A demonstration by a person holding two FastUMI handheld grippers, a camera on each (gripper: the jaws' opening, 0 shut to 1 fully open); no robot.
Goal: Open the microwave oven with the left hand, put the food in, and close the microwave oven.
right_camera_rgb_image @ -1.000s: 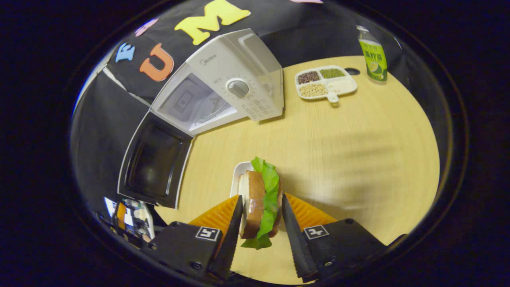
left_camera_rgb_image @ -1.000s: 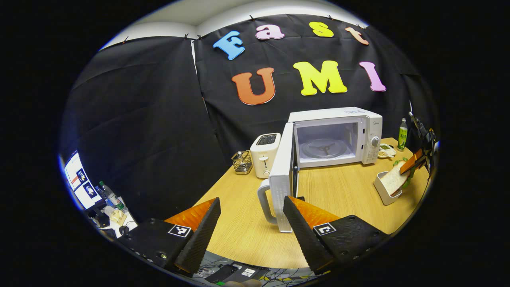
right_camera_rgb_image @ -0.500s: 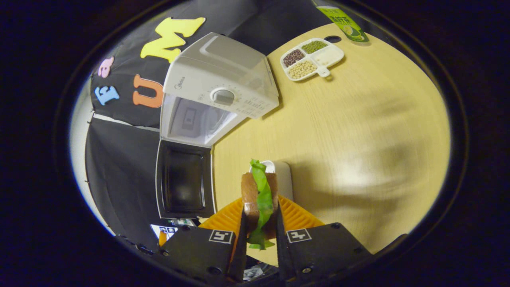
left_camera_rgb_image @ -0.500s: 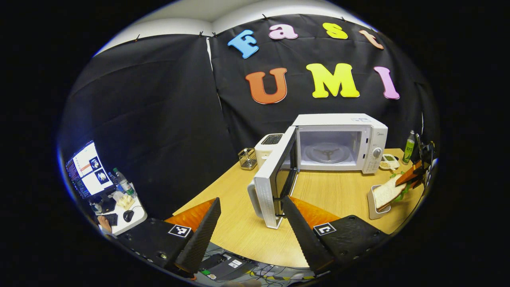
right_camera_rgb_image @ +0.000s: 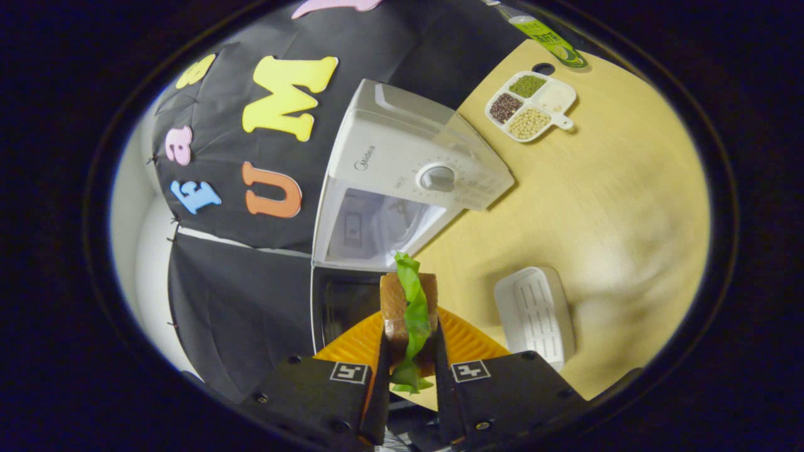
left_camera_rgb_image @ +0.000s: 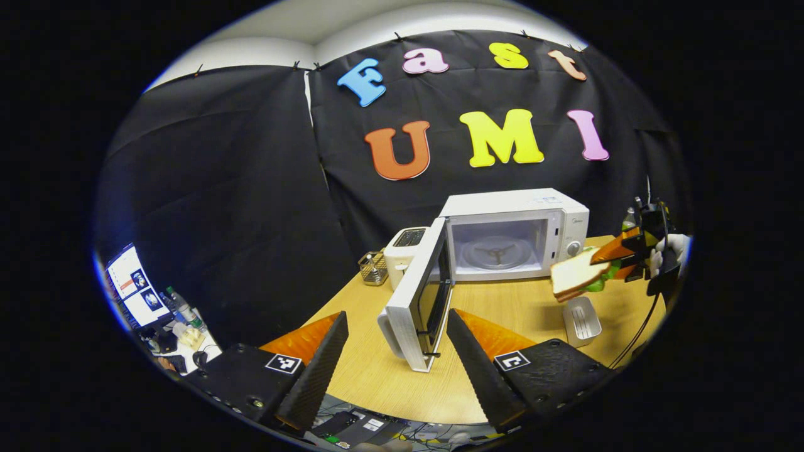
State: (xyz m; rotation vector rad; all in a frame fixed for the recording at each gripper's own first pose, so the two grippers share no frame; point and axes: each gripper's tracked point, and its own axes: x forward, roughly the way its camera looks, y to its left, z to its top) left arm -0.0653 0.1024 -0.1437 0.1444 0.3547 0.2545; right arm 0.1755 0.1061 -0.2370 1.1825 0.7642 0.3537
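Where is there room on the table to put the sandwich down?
Bare wood lies between the microwave, the grain dish and the small white tray. The microwave's inside holds just its turntable. It is crowded at the far left by the toaster and wire basket, beside the open door.
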